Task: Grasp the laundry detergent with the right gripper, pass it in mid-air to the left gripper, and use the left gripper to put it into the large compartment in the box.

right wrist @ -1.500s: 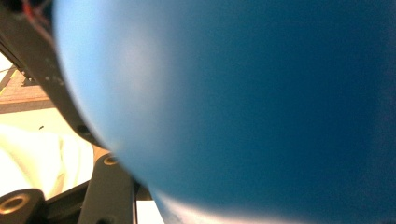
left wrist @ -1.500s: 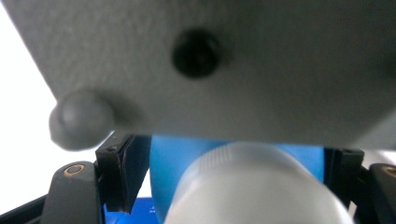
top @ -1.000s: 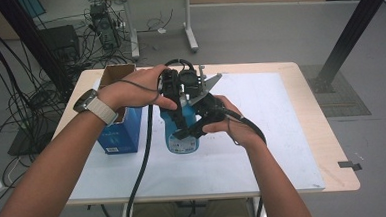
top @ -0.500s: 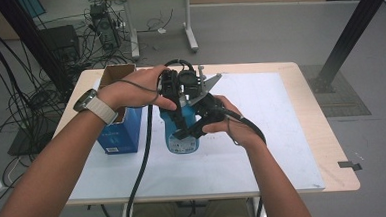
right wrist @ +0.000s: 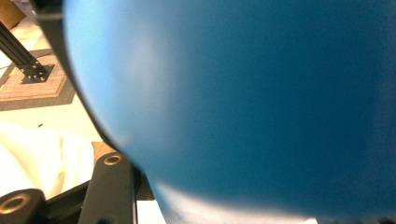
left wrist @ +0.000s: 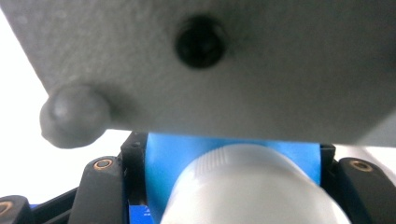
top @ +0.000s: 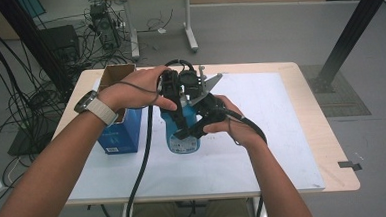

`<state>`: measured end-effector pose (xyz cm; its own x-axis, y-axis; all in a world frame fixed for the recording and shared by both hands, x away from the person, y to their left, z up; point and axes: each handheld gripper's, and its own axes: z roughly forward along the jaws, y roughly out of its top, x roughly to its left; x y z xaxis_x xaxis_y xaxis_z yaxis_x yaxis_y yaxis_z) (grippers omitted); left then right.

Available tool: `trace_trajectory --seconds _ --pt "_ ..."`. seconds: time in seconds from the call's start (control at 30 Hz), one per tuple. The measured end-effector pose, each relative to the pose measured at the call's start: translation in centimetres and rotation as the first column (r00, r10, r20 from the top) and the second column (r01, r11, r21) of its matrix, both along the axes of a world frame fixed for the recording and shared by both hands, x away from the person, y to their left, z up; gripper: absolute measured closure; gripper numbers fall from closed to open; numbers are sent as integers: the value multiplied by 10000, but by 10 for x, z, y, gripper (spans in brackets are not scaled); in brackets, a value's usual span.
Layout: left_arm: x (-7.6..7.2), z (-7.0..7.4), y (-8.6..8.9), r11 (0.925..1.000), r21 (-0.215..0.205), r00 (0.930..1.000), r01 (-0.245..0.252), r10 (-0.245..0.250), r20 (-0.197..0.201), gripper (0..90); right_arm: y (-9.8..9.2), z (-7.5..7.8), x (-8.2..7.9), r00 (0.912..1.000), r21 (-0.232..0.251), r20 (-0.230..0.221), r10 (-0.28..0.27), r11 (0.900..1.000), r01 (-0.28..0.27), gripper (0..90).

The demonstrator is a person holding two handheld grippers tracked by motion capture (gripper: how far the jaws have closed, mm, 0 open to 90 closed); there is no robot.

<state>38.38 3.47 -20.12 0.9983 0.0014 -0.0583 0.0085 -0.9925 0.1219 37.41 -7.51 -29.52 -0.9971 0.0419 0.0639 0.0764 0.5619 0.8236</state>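
Both pairs of jaws were clamped on the blue bottle [top: 182, 134] standing mid-tabletop [top: 302, 133] beside a blue box [top: 118, 135], the right gripper [top: 201, 120] pinching its body to steady it while the left gripper [top: 173, 97] had just closed on its white cap [left wrist: 252, 186], seemingly for twisting.

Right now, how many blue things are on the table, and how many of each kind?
Blue bottle: 1
Blue box: 1
Total: 2 blue things
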Motion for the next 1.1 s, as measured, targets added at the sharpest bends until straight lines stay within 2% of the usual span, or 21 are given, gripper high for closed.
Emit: trace_trajectory --seconds 0.03,0.07,0.2,0.23,0.3,0.33,0.37,0.53,0.63,0.73,0.77,0.9,0.93,1.0,1.03,1.07,1.1 --pt "0 0 0 10000 17 10000 -7 7 -20 387 0 0 -1 9999 57 -160 64 10000 -63 442" --pt "0 0 0 10000 14 10000 -1 1 -41 387 0 0 0 10000 -1 18 35 10000 -35 442" --pt "-1 0 0 10000 -25 10000 -6 6 0 387 0 0 -1 9998 63 -139 127 9999 -127 442" --pt "-1 0 0 10000 -27 10000 -6 6 -4 387 -1 0 -1 10000 -27 50 32 10000 -32 442" --pt "-1 0 0 10000 -40 10000 -3 3 -2 387 -1 0 -1 9999 3 103 11 10000 -11 442" --pt "-1 1 0 10000 -35 10000 2 -2 -12 387 -1 1 -2 10000 20 -78 30 10000 -30 442" --pt "-1 1 0 10000 -62 10000 -29 29 -11 387 -1 1 -1 10000 -16 63 17 10000 -17 442" --pt "0 1 1 9999 -111 10000 -25 25 0 386 -1 2 -1 10000 -3 71 6 10000 -6 441" --pt "0 2 1 9999 -116 10000 -45 45 11 386 0 2 -2 9999 57 -131 74 10000 -74 441" --pt "0 2 2 9999 -148 10000 -61 61 -8 386 -1 2 0 9999 41 152 78 10000 -79 441" --pt "0 2 2 9999 -154 10000 -66 66 -5 386 -1 2 -1 10000 19 -40 18 10000 -18 441" --pt "1 1 2 9998 -211 10000 -71 70 -52 386 0 2 0 9999 21 -23 117 9999 -117 441" --pt "1 1 2 9998 -199 10000 -65 64 -47 386 -2 3 -2 9996 -153 -70 -284 9995 283 441" --pt "1 2 2 9999 -164 10000 -30 30 -27 386 -2 3 -1 9998 -111 -22 -210 9997 209 441" --pt "1 1 2 9998 -203 10000 -57 56 -29 386 -1 2 0 10000 -10 50 37 10000 -37 441" --pt "1 2 2 9998 -182 10000 -35 35 -17 386 -2 4 -2 9995 -164 -81 -305 9994 303 441" --pt "1 1 2 9998 -179 10000 -40 39 -20 386 -2 3 -2 9995 -167 -37 -300 9994 299 441"
